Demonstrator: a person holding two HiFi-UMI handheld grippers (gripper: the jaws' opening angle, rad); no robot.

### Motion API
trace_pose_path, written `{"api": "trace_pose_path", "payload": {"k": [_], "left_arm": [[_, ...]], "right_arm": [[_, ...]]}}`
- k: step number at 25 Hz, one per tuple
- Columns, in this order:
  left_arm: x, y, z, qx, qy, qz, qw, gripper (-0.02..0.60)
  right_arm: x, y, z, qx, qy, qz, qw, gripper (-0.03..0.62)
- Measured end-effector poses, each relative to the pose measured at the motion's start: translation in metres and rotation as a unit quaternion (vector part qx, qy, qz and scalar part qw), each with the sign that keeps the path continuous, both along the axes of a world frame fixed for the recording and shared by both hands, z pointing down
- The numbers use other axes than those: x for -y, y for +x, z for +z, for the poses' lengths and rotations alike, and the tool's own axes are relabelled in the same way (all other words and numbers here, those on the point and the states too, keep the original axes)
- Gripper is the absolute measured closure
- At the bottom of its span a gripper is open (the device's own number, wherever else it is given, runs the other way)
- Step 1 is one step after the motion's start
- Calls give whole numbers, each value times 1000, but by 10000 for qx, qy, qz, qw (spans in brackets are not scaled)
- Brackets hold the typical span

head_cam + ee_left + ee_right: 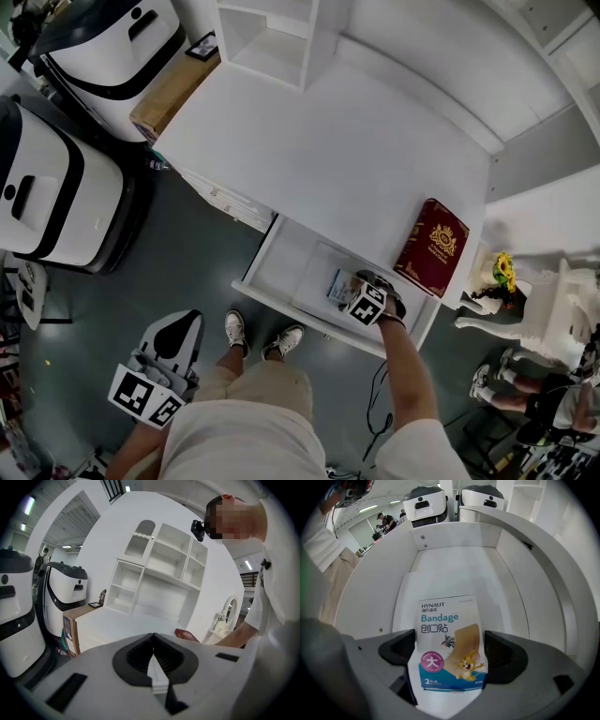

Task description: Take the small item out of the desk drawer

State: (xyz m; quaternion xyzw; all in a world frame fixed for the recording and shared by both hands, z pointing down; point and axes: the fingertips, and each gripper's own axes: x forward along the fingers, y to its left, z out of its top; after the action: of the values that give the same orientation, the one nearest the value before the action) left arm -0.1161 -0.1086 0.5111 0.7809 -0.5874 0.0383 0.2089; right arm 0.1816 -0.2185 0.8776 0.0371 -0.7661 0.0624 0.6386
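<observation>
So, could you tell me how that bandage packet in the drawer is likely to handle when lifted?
The bandage packet looks thin and flat, so probably light and bendy. Its printed face looks smooth, possibly slippery. Spanning the right claw edge to edge, it may bow.

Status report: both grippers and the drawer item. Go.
Left gripper shut, empty, away from the desk. Right gripper shut on bandage pack, inside the open drawer. Nothing blocking the way up.
</observation>
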Motion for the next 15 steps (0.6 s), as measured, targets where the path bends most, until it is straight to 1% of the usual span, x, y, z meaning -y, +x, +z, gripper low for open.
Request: {"api": "trace_pose_path", "payload": {"k": [3,8,12,15], "left_arm": [[-2,6,0,-8,15,30,10000,566],[-6,11,-4,-6,86,76,9999,566],[-10,11,-7,-19,119,90,9999,566],[-11,12,-8,-42,153,116,9998,566]], "right_arm": [[-6,1,-1,10,-34,6,10000,136],[-18,1,-1,69,11,3,10000,155],[-23,2,-3,23,109,77,9999,161],[-30,5,-1,-21,128,41,9999,161]]}}
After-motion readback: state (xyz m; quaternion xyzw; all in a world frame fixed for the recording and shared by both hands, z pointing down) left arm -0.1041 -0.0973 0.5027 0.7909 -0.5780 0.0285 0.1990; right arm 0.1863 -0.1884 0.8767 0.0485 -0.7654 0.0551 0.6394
